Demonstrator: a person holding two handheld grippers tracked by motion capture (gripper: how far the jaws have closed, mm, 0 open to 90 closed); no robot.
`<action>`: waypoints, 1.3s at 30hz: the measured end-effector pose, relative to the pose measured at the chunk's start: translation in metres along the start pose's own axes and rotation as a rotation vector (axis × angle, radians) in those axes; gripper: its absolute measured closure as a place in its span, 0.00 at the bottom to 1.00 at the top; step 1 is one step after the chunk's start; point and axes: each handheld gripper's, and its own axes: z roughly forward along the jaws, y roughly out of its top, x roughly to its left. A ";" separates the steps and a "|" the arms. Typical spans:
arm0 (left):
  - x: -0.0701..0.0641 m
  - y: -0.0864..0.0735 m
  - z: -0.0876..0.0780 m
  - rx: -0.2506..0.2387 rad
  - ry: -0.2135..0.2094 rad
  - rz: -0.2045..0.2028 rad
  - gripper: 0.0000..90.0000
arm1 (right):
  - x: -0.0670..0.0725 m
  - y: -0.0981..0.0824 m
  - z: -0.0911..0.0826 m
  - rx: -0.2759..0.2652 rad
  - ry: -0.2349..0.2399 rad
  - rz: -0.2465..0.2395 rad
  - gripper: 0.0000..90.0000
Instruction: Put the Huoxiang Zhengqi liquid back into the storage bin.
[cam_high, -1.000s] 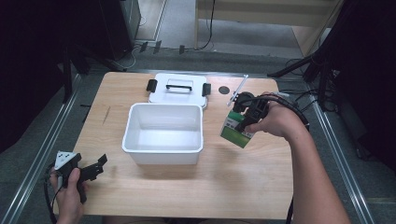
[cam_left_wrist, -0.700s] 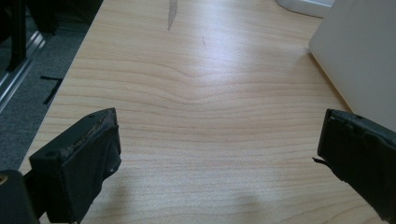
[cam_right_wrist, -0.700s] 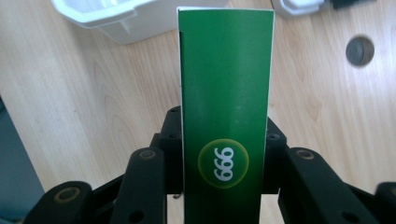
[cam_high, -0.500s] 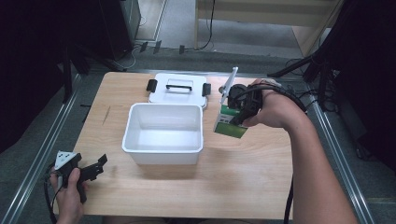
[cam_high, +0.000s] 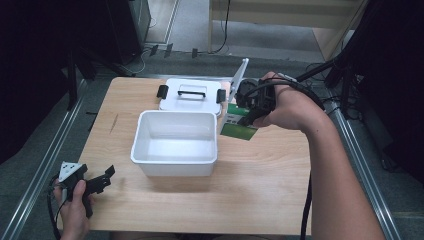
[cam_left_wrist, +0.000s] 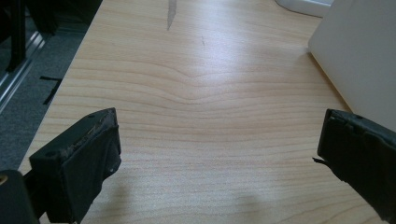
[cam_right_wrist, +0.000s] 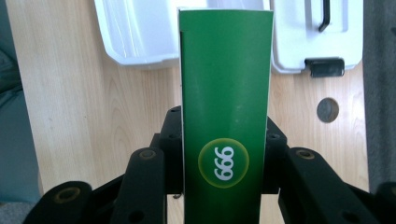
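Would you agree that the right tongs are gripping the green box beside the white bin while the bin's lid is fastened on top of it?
Not quite: the lid lies on the table behind the open white bin, as the high view shows. The right tongs do grip the green box beside the bin.

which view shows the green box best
The right gripper view: the green box stands close up, its face and 999 mark clear. The high view shows it small and partly hidden by the right gripper.

Left gripper (cam_left_wrist: 219, 154) fingers (cam_left_wrist: 84, 163) apart over table (cam_left_wrist: 196, 93); white bin (cam_left_wrist: 359, 56) right.
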 end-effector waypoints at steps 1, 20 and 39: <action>0.000 0.000 0.000 0.002 -0.001 0.001 0.00 | 0.000 0.002 0.000 -0.007 -0.001 -0.013 0.72; 0.000 0.000 0.000 0.000 -0.004 -0.003 0.00 | 0.004 0.060 -0.002 -0.042 0.006 -0.082 0.72; 0.001 0.000 0.000 -0.001 -0.006 -0.007 0.00 | 0.006 0.092 0.023 -0.023 0.046 -0.114 0.71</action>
